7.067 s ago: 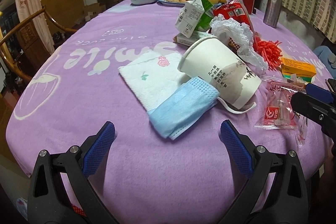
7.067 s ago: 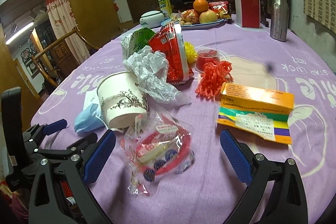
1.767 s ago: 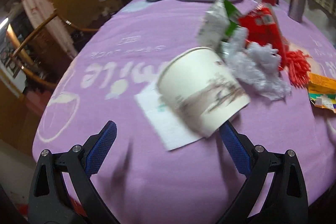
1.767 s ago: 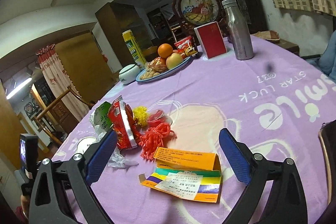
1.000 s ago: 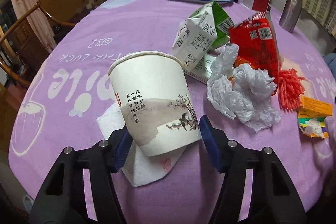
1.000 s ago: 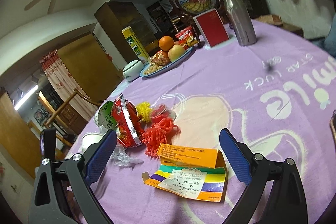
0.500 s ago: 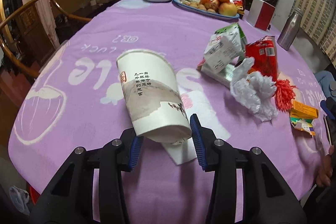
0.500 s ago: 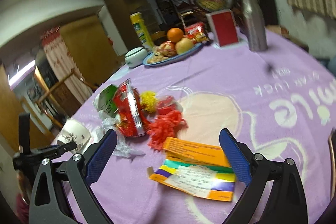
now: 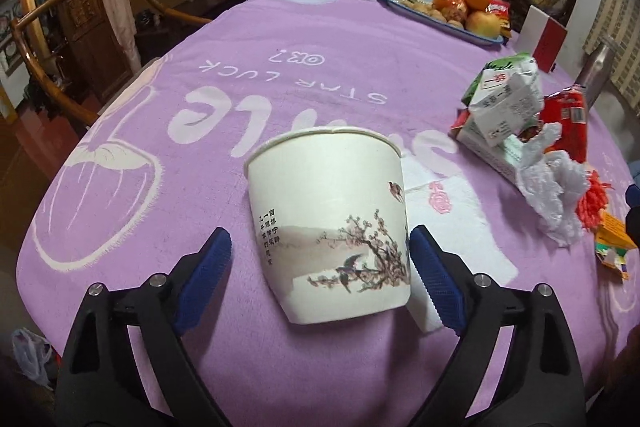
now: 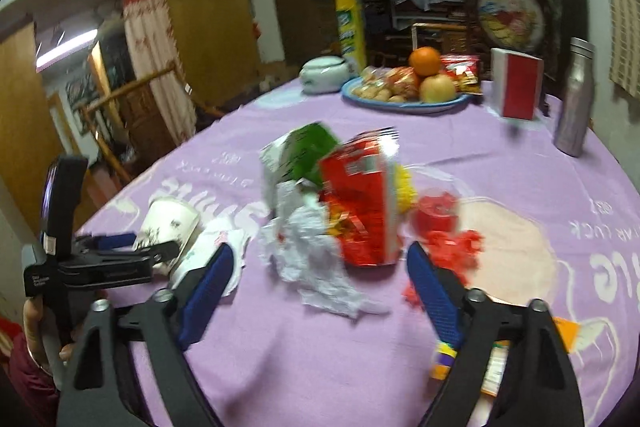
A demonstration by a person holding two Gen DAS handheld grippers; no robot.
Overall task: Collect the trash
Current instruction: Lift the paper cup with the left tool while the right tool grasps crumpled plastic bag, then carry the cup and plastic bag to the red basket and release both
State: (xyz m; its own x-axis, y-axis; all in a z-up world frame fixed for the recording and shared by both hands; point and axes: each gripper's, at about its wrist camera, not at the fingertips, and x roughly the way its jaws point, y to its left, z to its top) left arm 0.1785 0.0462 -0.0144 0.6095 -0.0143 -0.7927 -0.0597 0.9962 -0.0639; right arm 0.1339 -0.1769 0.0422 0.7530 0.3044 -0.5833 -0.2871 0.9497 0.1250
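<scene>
Left wrist view: one paper cup (image 9: 332, 223) stands tilted between the spread fingers of the left tool (image 9: 320, 267); the right pad touches or nearly touches its wall, the left pad stands apart. One napkin (image 9: 452, 227) lies partly hidden behind the cup. At 2 o'clock lie one carton (image 9: 500, 103), one crumpled plastic bag (image 9: 552, 187).

Right wrist view, blurred: the right tool (image 10: 320, 279) is spread over the surface (image 10: 500, 187), holding nothing. One red snack bag (image 10: 360, 199) lies at 12 o'clock; the cup (image 10: 168, 223) at 9 o'clock.
</scene>
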